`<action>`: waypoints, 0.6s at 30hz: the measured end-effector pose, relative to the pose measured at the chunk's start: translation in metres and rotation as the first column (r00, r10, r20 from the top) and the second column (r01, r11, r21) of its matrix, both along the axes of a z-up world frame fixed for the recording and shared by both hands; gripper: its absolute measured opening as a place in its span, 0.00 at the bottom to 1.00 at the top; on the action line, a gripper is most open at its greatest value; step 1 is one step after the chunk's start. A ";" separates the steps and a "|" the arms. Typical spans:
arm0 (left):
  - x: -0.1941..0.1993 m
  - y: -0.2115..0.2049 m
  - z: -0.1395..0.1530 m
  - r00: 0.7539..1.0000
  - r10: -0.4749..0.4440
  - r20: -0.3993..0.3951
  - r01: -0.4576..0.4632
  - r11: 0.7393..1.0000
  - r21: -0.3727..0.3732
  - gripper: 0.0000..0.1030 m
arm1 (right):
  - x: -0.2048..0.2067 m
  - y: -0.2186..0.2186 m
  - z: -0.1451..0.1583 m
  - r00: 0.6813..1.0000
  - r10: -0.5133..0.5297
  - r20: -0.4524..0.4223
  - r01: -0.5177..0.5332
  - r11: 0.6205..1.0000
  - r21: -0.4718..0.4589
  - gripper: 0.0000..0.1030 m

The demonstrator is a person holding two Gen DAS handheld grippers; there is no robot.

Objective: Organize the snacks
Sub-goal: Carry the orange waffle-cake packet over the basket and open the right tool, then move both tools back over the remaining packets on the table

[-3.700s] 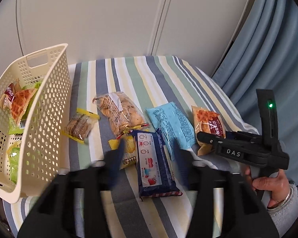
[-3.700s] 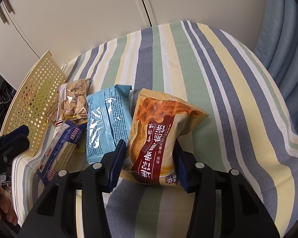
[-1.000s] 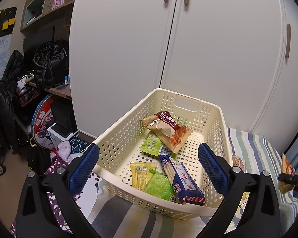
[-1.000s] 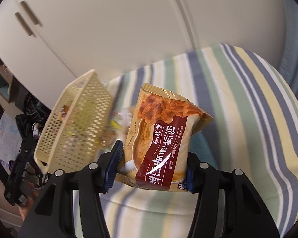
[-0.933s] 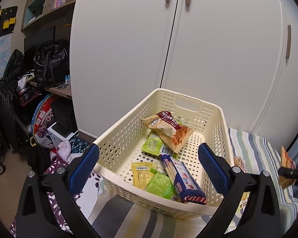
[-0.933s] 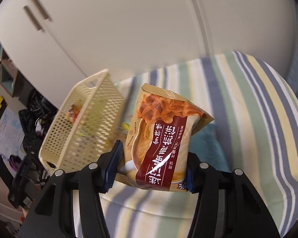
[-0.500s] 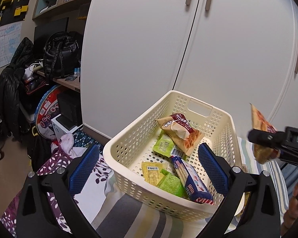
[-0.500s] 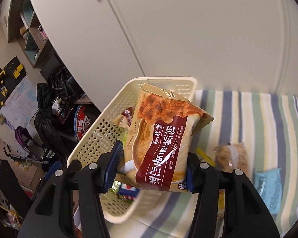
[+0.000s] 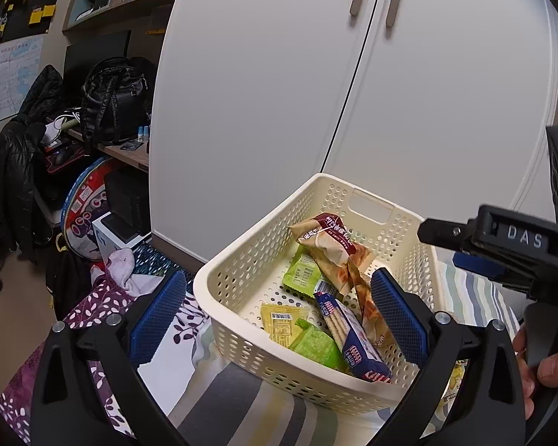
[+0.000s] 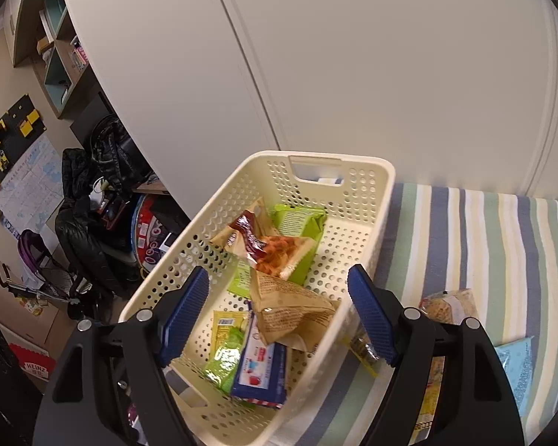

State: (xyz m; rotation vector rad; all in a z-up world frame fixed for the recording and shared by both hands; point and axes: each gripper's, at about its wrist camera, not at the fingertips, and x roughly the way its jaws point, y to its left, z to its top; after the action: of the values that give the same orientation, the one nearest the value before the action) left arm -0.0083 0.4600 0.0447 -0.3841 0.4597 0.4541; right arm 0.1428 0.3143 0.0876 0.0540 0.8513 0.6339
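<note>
Both grippers over basket [image 10: 357,245], jaws wide apart, holding nothing: left gripper [image 9: 279,316], right gripper [image 10: 279,312]. Waffle pack [image 10: 290,308] inside basket atop other snacks. More snacks [image 10: 450,304] on striped cloth [image 10: 483,230] beside basket.

Striped bed [image 10: 483,230] — basket [image 10: 357,264] (snack packets [image 10: 513,368] beside)

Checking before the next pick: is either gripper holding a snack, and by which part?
Neither. The left gripper and right gripper are open over the basket.
</note>
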 end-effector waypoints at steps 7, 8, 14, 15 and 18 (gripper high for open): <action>0.002 -0.005 0.000 1.000 -0.017 0.001 0.017 1.000 0.009 0.98 | -0.001 -0.022 -0.011 0.999 -0.040 -0.020 0.039 0.999 -0.003 0.74; 0.001 -0.006 0.000 1.000 -0.025 0.004 0.025 1.000 0.008 0.98 | -0.001 -0.025 -0.011 0.999 -0.045 -0.019 0.045 0.999 -0.006 0.74; 0.002 -0.015 0.002 0.999 -0.041 0.007 0.041 0.999 0.029 0.98 | -0.002 -0.050 -0.011 0.996 -0.092 0.000 0.092 0.995 -0.034 0.75; 0.002 -0.015 0.003 0.999 -0.043 0.007 0.042 0.999 0.029 0.98 | -0.001 -0.055 -0.012 0.995 -0.103 0.000 0.103 0.994 -0.037 0.74; 0.002 -0.015 0.003 0.999 -0.043 0.010 0.042 0.999 0.028 0.98 | 0.000 -0.073 -0.014 0.990 -0.137 -0.008 0.137 0.990 -0.036 0.74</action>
State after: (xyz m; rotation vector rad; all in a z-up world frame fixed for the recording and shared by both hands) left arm -0.0060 0.4446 0.0477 -0.3491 0.4496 0.4164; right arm 0.1432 0.2415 0.0731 0.0832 0.8606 0.4897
